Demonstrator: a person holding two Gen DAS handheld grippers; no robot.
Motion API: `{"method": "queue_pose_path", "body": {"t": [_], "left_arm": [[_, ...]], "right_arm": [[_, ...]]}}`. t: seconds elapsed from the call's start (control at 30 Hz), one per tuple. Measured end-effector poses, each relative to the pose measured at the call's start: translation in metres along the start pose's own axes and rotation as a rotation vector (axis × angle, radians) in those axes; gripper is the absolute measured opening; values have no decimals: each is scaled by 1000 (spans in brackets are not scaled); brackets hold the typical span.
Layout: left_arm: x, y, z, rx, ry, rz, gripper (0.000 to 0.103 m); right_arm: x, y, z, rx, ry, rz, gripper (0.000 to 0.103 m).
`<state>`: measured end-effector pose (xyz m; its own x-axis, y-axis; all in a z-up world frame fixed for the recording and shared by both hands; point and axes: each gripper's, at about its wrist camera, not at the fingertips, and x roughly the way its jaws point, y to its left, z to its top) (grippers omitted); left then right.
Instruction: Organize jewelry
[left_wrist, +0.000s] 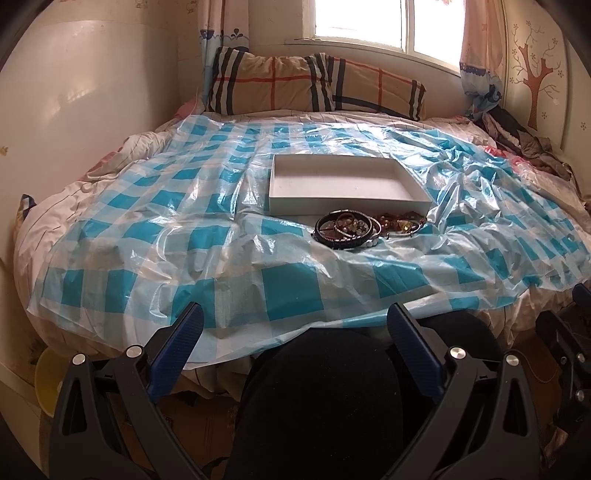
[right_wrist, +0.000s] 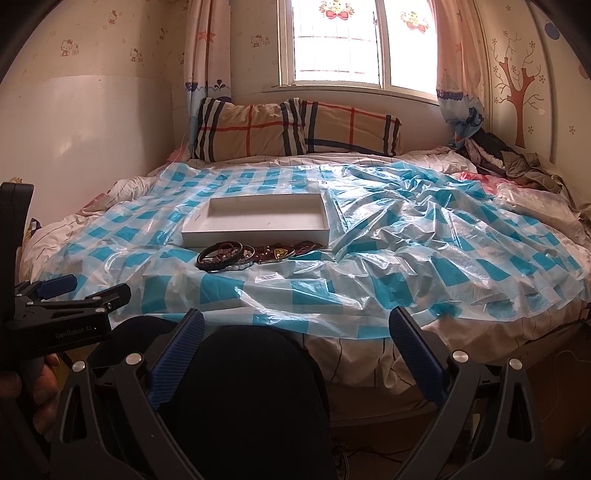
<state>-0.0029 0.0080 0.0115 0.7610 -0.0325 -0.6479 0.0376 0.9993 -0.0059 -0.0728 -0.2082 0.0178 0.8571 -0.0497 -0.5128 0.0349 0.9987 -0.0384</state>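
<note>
Left wrist view: the left gripper (left_wrist: 295, 325) is held low at the foot of the bed, jaws spread wide apart, nothing between them. A dark rounded shape, probably the person's knee (left_wrist: 317, 398), fills the gap below the fingers. On the bed lies a crinkled blue-and-white checked plastic sheet (left_wrist: 166, 236). A shallow white tray (left_wrist: 347, 201) sits on the sheet near mid-bed, open side up, interior bare. The jewelry pile (left_wrist: 364, 229) lies on the sheet just beside the tray's near wall: a dark studded bangle at the left, beaded bracelets and amber-coloured pieces to its right. Individual items in the tangle cannot be separated. Two plaid pillows (left_wrist: 273, 85) stand against the wall under the window. Part of the right gripper (left_wrist: 572, 332) shows at the right edge; its jaw state cannot be told from here.

Right wrist view: the right gripper (right_wrist: 295, 328) also hangs low before the bed edge, jaws wide apart and empty. The tray (right_wrist: 255, 232) appears left of centre, with the jewelry pile (right_wrist: 255, 254) along its near side, well apart from both grippers. At the left edge the left gripper (right_wrist: 74, 291) is seen side-on, held by a hand (right_wrist: 44, 391). Rumpled clothing (right_wrist: 509, 158) lies at the bed's far right corner.
</note>
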Motion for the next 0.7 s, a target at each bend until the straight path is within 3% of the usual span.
{"method": "queue_pose_path", "body": {"t": [0.17, 0.27, 0.47, 0.7], "left_arm": [[-27, 12, 34, 37, -92, 66, 95], [-40, 15, 42, 106, -103, 111, 95], [-61, 12, 17, 210, -53, 122, 95], [-69, 8, -13, 121, 29, 59, 95]], "right_arm": [[-16, -17, 21, -61, -70, -95, 96], [-25, -25, 27, -103, -65, -108, 96], [-44, -22, 11, -120, 47, -50, 96], [-49, -8, -6, -46, 112, 5, 96]]}}
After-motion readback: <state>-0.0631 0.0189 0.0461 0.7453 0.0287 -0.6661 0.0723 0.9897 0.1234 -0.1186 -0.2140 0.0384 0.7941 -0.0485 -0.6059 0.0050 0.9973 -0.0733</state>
